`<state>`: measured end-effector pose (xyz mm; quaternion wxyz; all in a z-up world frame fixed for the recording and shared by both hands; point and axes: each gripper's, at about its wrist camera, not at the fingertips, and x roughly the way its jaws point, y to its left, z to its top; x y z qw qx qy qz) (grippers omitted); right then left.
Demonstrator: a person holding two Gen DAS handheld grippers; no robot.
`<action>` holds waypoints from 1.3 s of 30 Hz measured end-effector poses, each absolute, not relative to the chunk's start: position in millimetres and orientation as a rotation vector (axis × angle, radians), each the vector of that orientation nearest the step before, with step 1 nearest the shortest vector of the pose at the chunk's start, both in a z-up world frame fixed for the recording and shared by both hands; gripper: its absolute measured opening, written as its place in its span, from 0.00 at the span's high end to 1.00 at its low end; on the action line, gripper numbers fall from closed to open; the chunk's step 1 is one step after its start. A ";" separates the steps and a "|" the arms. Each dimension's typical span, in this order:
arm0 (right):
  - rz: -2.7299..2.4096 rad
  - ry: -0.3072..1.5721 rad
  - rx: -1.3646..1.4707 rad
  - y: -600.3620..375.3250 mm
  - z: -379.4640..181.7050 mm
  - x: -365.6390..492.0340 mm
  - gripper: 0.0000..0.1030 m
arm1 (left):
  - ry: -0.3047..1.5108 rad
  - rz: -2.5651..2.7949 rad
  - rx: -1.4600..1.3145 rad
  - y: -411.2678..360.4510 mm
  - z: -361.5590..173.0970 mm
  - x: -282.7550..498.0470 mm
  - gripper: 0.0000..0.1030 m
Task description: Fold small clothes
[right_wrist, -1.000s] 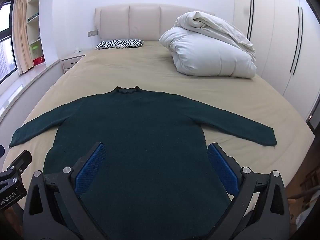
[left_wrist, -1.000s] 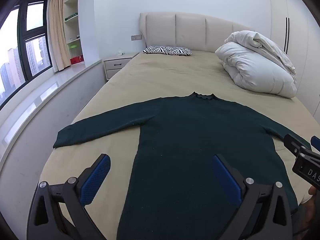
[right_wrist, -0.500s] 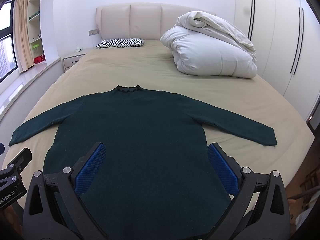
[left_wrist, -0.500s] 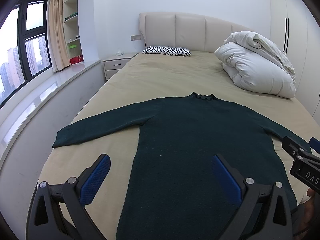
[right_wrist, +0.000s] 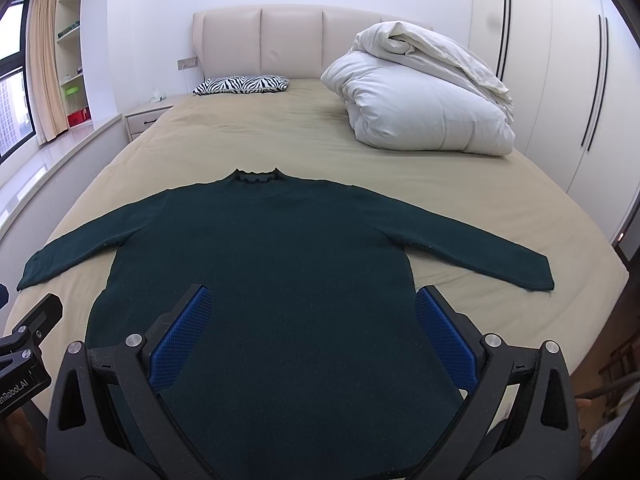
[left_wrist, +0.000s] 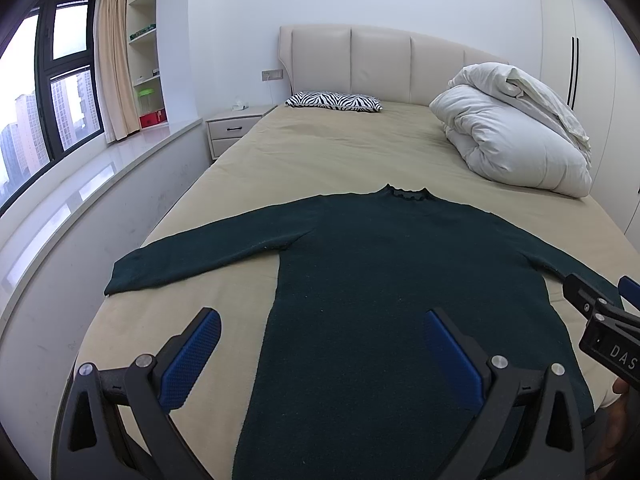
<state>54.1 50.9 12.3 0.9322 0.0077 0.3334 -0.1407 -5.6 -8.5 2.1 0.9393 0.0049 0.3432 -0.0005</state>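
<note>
The left gripper hangs above the near end of the bed with its blue-padded fingers spread wide and nothing between them. One finger sits over bare sheet beside the sweater's left edge, the other over the sweater's body. The right gripper is just as wide and also holds nothing; both its fingers frame the lower part of the sweater's body. Each gripper shows at the edge of the other's view, side by side near the foot of the bed.

The dark green sweater lies flat on the tan bed, neck toward the headboard, hem toward the grippers, both sleeves stretched outward and slightly down. The left cuff reaches close to the bed's left edge; the right cuff lies near the right edge.

Farther up the bed, a bundled white duvet is piled on the right side, well apart from the sweater. A zebra-print pillow rests against the padded headboard. A nightstand stands beside the bed on the left, below the window side of the room.
</note>
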 end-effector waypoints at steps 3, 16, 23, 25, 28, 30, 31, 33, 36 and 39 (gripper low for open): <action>-0.289 0.683 0.015 50.7 12.3 54.3 0.00 | 0.700 -0.001 0.010 -8.2 2.2 -5.8 0.00; -0.291 0.686 0.011 49.2 11.3 57.1 0.00 | 0.702 -0.002 0.009 -8.5 2.7 -4.2 0.00; -0.289 0.689 0.009 53.3 6.0 58.7 0.00 | 0.702 -0.003 0.008 -8.4 2.8 -4.1 0.00; -0.290 0.689 0.009 54.3 4.5 59.1 0.00 | 0.702 -0.004 0.007 -8.1 2.7 -4.1 0.00; -0.289 0.690 0.010 54.8 3.9 59.2 0.00 | 0.702 -0.003 0.007 -8.0 2.6 -4.0 0.00; -0.289 0.690 0.008 55.5 3.1 59.5 0.00 | 0.702 -0.004 0.007 -8.0 2.6 -4.1 0.00; -0.289 0.690 0.009 56.1 2.2 59.7 0.00 | 0.702 -0.003 0.007 -8.0 2.6 -4.1 0.00; -0.289 0.691 0.008 56.1 2.6 59.6 0.00 | 0.703 -0.004 0.006 -8.4 2.8 -5.4 0.00; -0.289 0.692 0.008 56.8 1.9 60.2 0.00 | 0.702 -0.005 0.006 -8.2 2.7 -5.4 0.00; -0.288 0.693 0.008 57.9 0.1 60.7 0.00 | 0.703 -0.005 0.006 -8.9 2.7 -5.6 0.00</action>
